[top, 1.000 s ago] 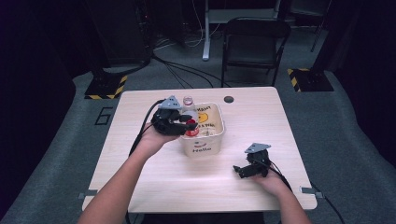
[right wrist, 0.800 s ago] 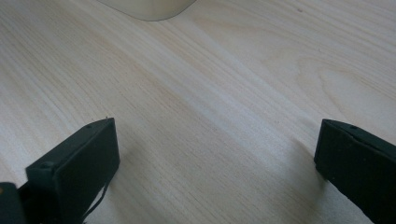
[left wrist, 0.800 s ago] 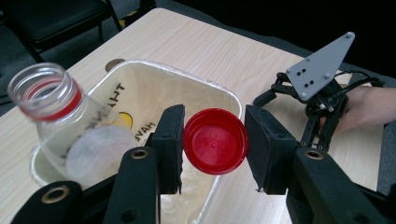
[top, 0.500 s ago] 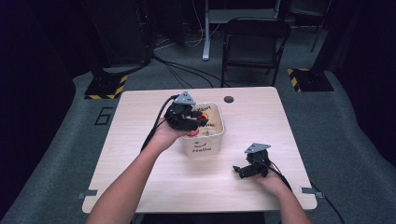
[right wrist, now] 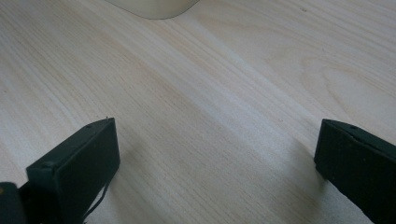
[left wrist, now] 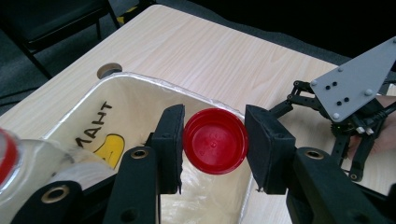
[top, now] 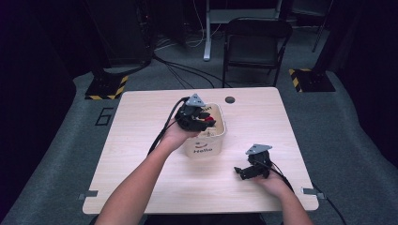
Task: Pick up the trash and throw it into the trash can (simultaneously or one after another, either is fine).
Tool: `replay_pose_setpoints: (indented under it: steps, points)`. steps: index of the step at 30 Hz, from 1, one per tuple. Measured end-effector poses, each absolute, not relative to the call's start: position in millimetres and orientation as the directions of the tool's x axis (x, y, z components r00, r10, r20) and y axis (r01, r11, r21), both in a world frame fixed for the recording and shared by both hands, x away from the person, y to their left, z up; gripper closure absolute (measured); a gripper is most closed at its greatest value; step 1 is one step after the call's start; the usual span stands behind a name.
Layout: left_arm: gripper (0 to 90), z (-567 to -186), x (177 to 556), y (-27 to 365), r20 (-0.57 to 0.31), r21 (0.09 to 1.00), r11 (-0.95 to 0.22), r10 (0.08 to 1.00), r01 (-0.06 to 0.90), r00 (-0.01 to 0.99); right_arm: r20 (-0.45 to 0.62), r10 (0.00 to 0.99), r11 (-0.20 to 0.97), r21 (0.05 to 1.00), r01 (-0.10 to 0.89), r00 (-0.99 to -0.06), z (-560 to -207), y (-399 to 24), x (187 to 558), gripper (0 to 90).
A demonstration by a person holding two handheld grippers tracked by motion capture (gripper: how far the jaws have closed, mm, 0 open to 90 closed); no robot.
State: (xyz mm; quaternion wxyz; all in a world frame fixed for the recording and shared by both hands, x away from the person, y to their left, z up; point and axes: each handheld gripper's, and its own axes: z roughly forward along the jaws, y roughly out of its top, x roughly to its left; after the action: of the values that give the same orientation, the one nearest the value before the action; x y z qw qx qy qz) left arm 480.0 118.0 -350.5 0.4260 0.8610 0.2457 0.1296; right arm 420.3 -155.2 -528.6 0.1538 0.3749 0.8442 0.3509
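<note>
Left gripper (left wrist: 214, 147) holds a red lid (left wrist: 215, 146) between its pads, above the cream tub (left wrist: 140, 88); right gripper (right wrist: 215, 154) (jaws wide apart) rests beside the tub.

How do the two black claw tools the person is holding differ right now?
The left gripper is shut on a red cap, while the right gripper has its jaws spread wide with nothing between them. The left gripper is held over the cream tub; the right gripper lies low over the bare table. Both have black jaws and a grey three-cornered plate on top.
</note>
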Motion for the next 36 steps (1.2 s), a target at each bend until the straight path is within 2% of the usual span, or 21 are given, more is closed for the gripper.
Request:
replay_pose_setpoints:
  steps: [14,29,30,32,36]
  points:
    - [59.0,-378,494,111,0.016,0.762,-0.540,0.567,0.357,0.824,-0.005,0.729,0.484,0.712,0.510,-0.685,-529,-156,420,0.0]
    - [58.1,-389,498,112,0.018,0.734,-0.564,0.573,0.378,0.819,-0.001,0.724,0.485,0.712,0.508,-0.690,-529,-155,418,0.0]
    - [57.3,-388,498,112,0.017,0.740,-0.557,0.576,0.377,0.817,-0.002,0.721,0.487,0.712,0.506,-0.693,-529,-155,418,0.0]
    - [49.4,-387,498,113,0.016,0.742,-0.553,0.580,0.379,0.814,0.004,0.723,0.485,0.709,0.512,-0.690,-529,-155,418,0.0]
    - [46.3,-384,495,117,0.019,0.746,-0.552,0.577,0.373,0.817,0.001,0.718,0.491,0.708,0.507,-0.696,-529,-155,418,0.0]
